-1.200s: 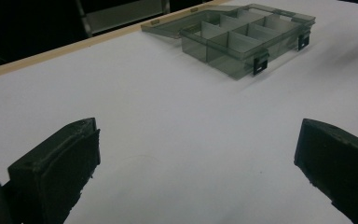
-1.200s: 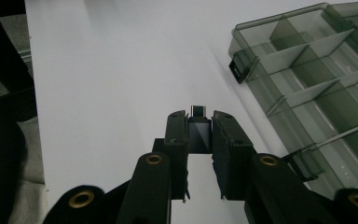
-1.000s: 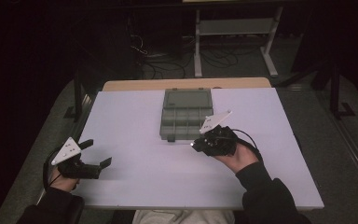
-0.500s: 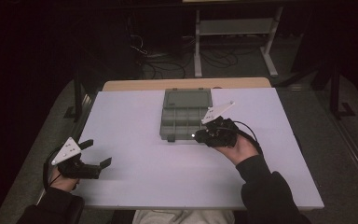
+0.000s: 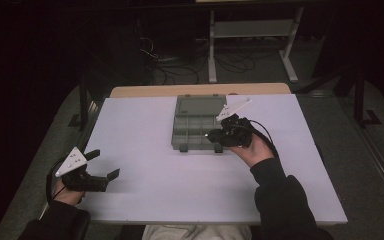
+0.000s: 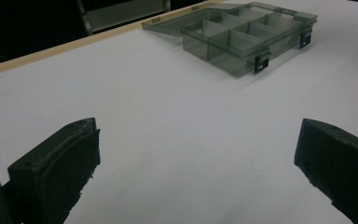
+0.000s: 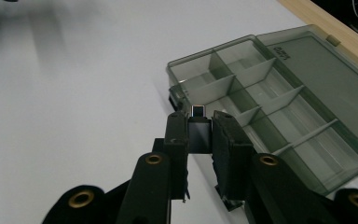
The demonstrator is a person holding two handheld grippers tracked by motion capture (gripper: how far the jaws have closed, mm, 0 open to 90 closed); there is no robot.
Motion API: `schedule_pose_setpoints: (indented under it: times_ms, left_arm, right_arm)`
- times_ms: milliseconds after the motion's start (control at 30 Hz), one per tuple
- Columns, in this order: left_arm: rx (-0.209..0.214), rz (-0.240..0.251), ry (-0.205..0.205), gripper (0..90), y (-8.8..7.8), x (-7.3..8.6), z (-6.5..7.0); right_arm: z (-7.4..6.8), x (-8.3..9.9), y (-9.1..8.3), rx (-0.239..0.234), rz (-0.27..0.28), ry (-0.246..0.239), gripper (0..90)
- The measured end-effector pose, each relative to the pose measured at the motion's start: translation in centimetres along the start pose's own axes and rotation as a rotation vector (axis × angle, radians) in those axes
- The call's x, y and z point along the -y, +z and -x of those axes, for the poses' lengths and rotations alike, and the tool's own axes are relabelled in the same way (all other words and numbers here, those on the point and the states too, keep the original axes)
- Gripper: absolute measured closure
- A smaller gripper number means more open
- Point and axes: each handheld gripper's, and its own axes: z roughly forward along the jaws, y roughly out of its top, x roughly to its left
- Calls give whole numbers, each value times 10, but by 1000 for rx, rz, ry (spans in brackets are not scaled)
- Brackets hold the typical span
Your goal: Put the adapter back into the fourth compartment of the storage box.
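Right tool [image 7: 200, 133]: held in the person's right hand [image 5: 252, 150] at the near right corner of the box, forearm in a dark sleeve angled in from the bottom of the high view; jaws pinched on a small dark rectangular block with a shiny metal end [image 7: 198, 128].
Small block: clamped upright between the right tool's flat black pads, metal tip poking above them, just over the box's near edge.
Left tool [image 5: 102, 167]: held low at the near left corner of the surface, well apart from the box; jaws spread wide, nothing between them.
Left tool pads: matte black, flat-faced, slightly scuffed at the edges.
Box: smoky translucent grey plastic compartment box [image 5: 196, 130], rectangular, thin upright dividers, two dark latches on the near wall; placed at the far middle of the surface.
Lid: hinged open, laid flat behind the box, toward the far edge.
Surface: smooth white matte surface [image 5: 155, 165], with a pale wood strip seen along its far edge.
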Motion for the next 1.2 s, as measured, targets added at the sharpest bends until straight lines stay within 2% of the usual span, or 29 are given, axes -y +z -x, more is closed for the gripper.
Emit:
schedule_pose_setpoints:
  times_ms: [100, 133, 200, 533, 667, 700, 933, 1200]
  left_arm:
    - [0, 0, 0, 0, 0, 0, 0]
    - [-1, 0, 0, 0, 0, 0, 0]
    - [-1, 0, 0, 0, 0, 0, 0]
    - [0, -1, 1, 0, 0, 0, 0]
    - [0, 1, 1, 0, 0, 0, 0]
    - [0, 1, 1, 0, 0, 0, 0]
    - [1, 1, 0, 0, 0, 0, 0]
    - [-2, 0, 1, 0, 0, 0, 0]
  right_arm:
    - [5, -1, 1, 7, -5, 10, 749]
    - [13, -2, 1, 25, -9, 25, 749]
    - [17, -4, 0, 37, -14, 35, 748]
    - [39, -11, -5, 83, -56, 37, 748]
    - [46, -12, -6, 89, -46, 62, 748]
    - [52, -13, -5, 102, -48, 77, 748]
    - [62, -17, -4, 140, -60, 93, 746]
    - [75, -15, 4, 160, -64, 127, 747]
